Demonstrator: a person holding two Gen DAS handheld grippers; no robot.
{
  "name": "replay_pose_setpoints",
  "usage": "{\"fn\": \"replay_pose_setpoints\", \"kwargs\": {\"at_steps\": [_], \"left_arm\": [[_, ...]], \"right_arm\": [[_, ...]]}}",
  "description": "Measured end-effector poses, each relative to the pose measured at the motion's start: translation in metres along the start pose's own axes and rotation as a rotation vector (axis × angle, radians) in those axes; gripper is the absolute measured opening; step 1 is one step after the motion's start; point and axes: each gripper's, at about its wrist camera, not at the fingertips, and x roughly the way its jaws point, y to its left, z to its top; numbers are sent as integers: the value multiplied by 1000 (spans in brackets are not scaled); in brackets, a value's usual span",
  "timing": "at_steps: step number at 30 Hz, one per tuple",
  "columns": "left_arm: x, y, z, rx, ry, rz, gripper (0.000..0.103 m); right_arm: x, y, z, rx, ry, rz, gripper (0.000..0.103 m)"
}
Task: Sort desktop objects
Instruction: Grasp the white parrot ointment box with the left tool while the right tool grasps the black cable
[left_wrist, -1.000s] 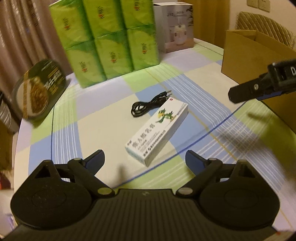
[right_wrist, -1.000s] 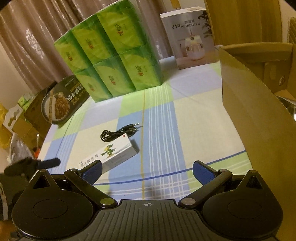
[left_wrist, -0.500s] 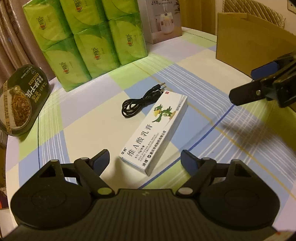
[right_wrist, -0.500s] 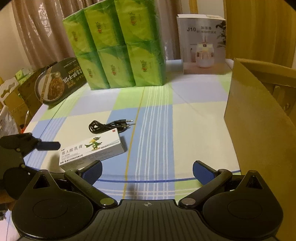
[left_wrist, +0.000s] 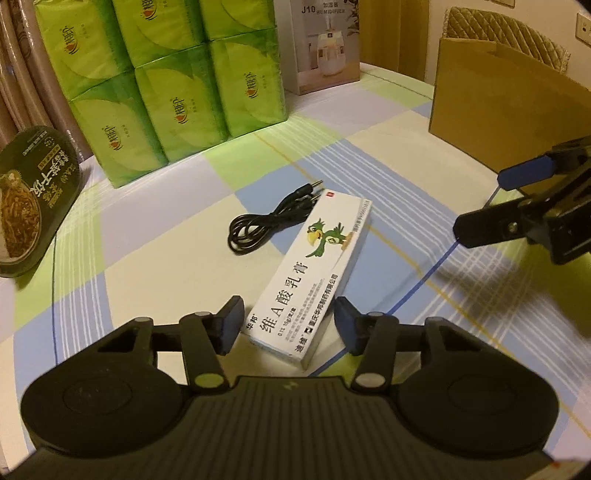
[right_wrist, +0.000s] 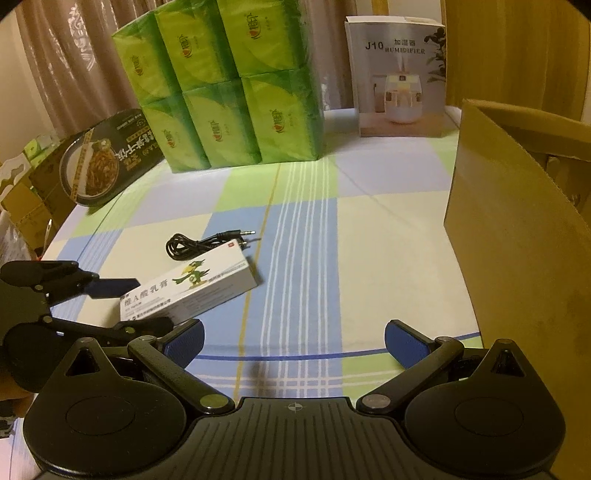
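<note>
**Left jaws closing on the ointment box**

Your left gripper has its jaws closing around the near end of the white ointment box, which lies flat on the checked tablecloth. The box end sits between the two pads; a sliver of gap shows on each side, so the pads are not pressing yet. Your right gripper hangs with its jaws wide apart and nothing between them, over bare cloth near the cardboard box.

Just beyond the ointment box, touching or nearly touching its far end, lies the coiled black cable. Further back stand the green tissue packs, the humidifier carton and a noodle bowl propped at the table edge.

What could go wrong, in my judgement:
- You hold only the very end of a long box. It may pivot and droop on lifting, or slip out.
- The box lies at an angle to your pads, so one corner may meet a pad first and twist the box as they close.
- The box's far end could snag and drag the cable's plugs.
- A hard squeeze may crush the thin carton.
</note>
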Motion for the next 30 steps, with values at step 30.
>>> {"fn": "replay_pose_setpoints", "kwargs": {"at_steps": [30], "left_arm": [[14, -28, 13, -34, 30, -32, 46]], "right_arm": [[-1, -11, 4, 35, -13, -12, 101]]}}
